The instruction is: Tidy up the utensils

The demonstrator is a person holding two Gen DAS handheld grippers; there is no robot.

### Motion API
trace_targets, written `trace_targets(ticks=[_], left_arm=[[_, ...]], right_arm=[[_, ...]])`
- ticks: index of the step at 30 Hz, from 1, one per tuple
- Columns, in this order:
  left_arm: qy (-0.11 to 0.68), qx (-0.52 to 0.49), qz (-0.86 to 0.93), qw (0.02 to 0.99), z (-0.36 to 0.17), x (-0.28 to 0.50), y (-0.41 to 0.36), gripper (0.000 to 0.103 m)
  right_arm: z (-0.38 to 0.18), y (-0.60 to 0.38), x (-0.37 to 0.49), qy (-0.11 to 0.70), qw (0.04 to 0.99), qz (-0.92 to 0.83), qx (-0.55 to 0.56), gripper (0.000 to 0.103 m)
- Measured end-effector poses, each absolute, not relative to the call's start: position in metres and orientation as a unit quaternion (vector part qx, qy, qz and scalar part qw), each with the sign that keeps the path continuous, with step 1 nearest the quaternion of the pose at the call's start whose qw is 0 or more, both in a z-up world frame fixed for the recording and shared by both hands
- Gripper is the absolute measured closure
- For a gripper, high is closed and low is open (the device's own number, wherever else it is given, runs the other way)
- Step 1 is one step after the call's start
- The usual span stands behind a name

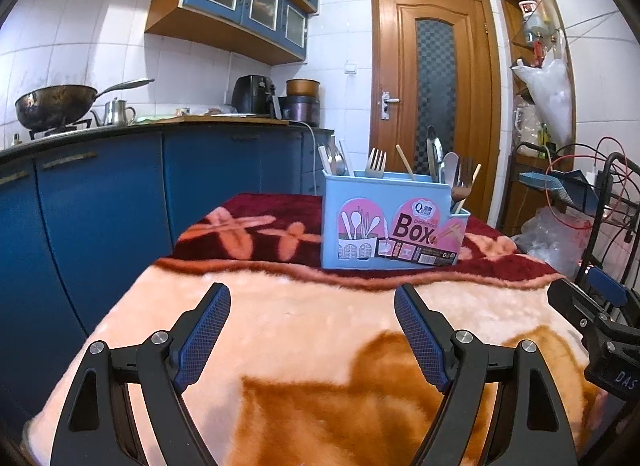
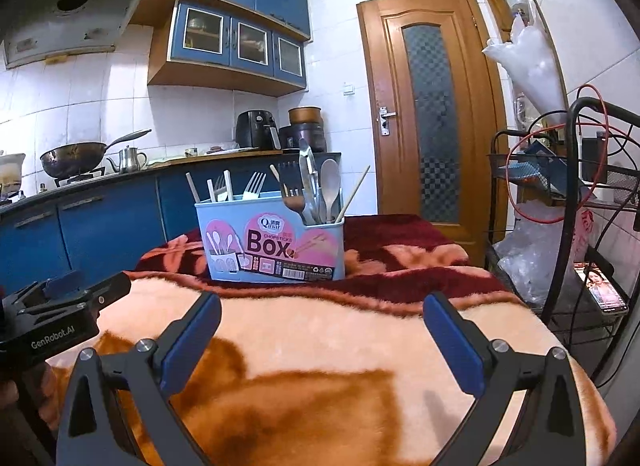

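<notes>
From the left wrist view, the left gripper (image 1: 312,336) hung wide apart and empty above the worktop (image 1: 312,330), its two black arms ending in blue pads with a fine mesh texture. The worktop was covered with a plush blanket (image 1: 280,225), fluffy peach in front with rust-brown patches, dark red with salmon flower shapes at the back. On the red band stood the utensil box (image 1: 390,225), a pale blue rectangular plastic holder with pink stickers and the word "Box" on its front, well apart from the gripper. Out of it stuck a pale fork (image 1: 376,163), a dark wooden fork (image 1: 463,181), a white spoon (image 1: 451,163), metal tongs (image 1: 434,149) and thin wooden chopsticks (image 1: 405,161); I could not count the crowded handles exactly. At the right edge showed part of the right gripper's black body (image 1: 596,330). From the right wrist view, the right gripper (image 2: 322,340) was likewise spread wide with nothing between its two smooth blue pads, hovering over the peach pile. The same box (image 2: 272,242) sat ahead on the dark red strip, with at least two pale forks, one dark wooden fork, one pale spoon and one pair of tongs showing above its rim. A black wok (image 2: 76,159) and a small steel kettle (image 2: 130,159) sat on the far blue-fronted counter, and a wooden door (image 2: 428,113) with one patterned glass pane stood behind.
</notes>
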State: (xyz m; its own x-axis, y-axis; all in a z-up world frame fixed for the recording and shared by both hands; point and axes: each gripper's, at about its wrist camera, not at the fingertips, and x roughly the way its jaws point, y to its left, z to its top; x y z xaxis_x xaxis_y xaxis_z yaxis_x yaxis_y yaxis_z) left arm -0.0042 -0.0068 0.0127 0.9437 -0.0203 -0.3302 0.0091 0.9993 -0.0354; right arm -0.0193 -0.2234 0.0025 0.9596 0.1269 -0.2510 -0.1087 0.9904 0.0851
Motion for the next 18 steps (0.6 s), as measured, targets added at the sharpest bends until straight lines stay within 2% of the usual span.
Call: trace_targets(ticks=[18], left_arm=[[0.175,-0.021,-0.007,0.984,0.0109,-0.0016,-0.0049,0.018]], right_arm=[[0.0025,-0.2214,-0.019,0.129,0.989,0.063,0.035,0.0]])
